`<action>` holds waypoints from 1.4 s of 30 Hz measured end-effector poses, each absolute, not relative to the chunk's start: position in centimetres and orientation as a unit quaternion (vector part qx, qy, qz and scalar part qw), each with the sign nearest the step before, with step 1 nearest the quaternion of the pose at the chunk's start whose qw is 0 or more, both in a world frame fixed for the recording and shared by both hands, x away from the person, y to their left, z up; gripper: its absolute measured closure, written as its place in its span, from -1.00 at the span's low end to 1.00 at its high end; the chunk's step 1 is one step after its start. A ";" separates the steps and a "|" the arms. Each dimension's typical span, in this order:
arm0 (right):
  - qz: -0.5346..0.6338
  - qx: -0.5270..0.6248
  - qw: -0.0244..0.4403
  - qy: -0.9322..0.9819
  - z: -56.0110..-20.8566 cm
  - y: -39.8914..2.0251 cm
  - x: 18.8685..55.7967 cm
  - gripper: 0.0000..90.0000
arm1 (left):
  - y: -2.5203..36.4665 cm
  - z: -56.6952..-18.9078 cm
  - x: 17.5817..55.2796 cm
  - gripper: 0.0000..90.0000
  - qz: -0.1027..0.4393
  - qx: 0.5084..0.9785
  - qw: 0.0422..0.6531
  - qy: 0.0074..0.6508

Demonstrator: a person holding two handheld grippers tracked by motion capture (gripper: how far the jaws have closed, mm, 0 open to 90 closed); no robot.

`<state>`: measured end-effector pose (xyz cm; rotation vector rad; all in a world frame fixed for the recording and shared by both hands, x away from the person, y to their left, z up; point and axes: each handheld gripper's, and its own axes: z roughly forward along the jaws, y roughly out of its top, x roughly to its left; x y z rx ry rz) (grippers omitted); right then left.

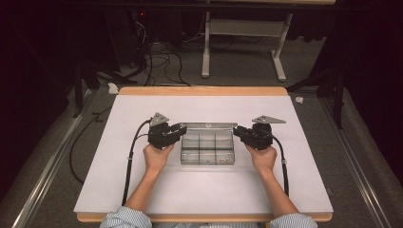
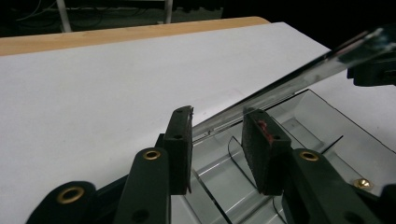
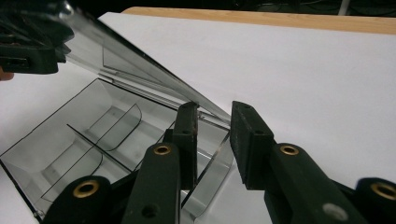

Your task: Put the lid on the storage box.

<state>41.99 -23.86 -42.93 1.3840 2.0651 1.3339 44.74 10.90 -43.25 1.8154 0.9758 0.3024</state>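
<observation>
A clear plastic compartment box [image 1: 207,151] lies at the middle of the white table top, its lid [image 1: 209,126] raised along the far side. My left gripper [image 1: 183,129] is at the lid's left end and my right gripper [image 1: 236,130] at its right end, both pointing inward. In the left gripper view the lid [image 2: 299,79] runs edge-on into the gap of the left gripper [image 2: 217,121], with space between the pads. The right gripper view shows the lid [image 3: 126,60] ending between the jaws of the right gripper [image 3: 215,112], also with a gap. The box's compartments [image 3: 93,126] look empty.
The white table top [image 1: 142,190] has a wooden rim [image 1: 204,90] at the far edge. A black cable [image 1: 128,166] trails from each gripper toward the person. Beyond the table, cables [image 1: 161,61] and a white table frame [image 1: 206,52] stand on the floor.
</observation>
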 end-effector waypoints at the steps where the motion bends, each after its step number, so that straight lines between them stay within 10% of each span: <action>1: 0.467 0.483 0.160 0.724 -42.9 -23.8 41.9 0.61 | 10.9 -43.3 44.7 0.39 0.124 0.751 0.506 0.406; 42: 0.489 0.461 0.152 0.725 -43.2 -23.9 37.7 0.49 | 11.2 -43.5 40.7 -0.04 0.138 0.761 0.498 0.392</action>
